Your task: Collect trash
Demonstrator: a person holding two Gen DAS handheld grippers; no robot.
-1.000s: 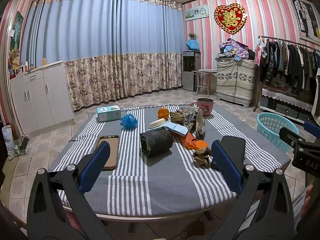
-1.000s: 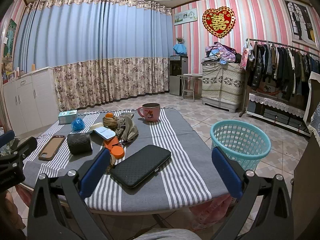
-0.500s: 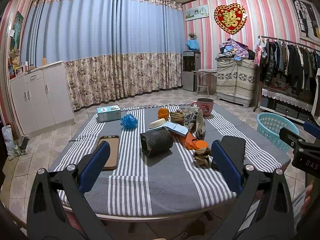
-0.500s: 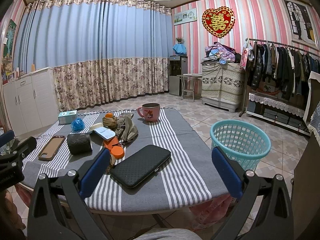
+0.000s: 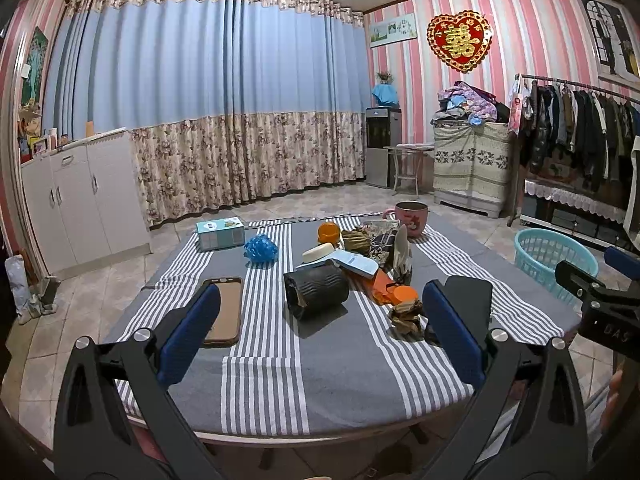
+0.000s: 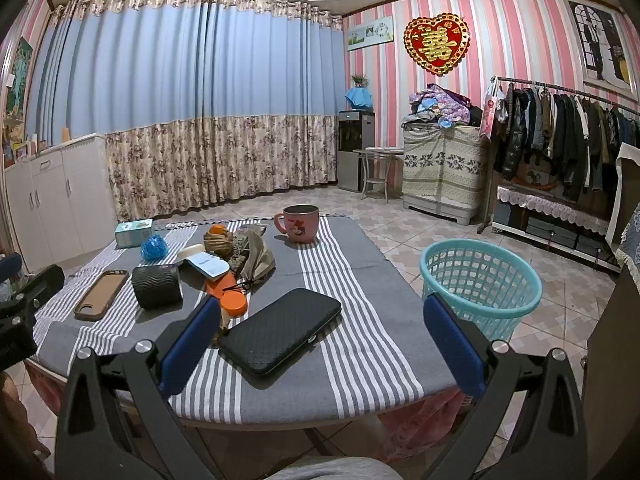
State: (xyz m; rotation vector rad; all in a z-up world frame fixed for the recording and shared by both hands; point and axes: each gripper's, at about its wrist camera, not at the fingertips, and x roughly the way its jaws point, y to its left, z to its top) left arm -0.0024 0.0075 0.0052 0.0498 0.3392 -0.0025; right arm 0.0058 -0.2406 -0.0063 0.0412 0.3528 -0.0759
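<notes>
On the tabletop (image 6: 360, 384) a phone (image 6: 102, 289) lies near the left edge, a roll (image 6: 157, 286) just right of it, a wallet (image 6: 280, 330) by the near edge, a mug (image 6: 301, 223) at the far edge, a box (image 6: 134, 232) in the far left corner, and a basket (image 6: 480, 282) on the floor off the right edge.

Crumpled brown wrapper (image 5: 407, 316) lies near the teal basket (image 6: 480, 280).

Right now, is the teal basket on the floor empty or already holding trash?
Looks empty. In the right wrist view the teal basket stands upright beside the table, and only bare lattice wall shows inside; its very bottom is hidden.
</notes>
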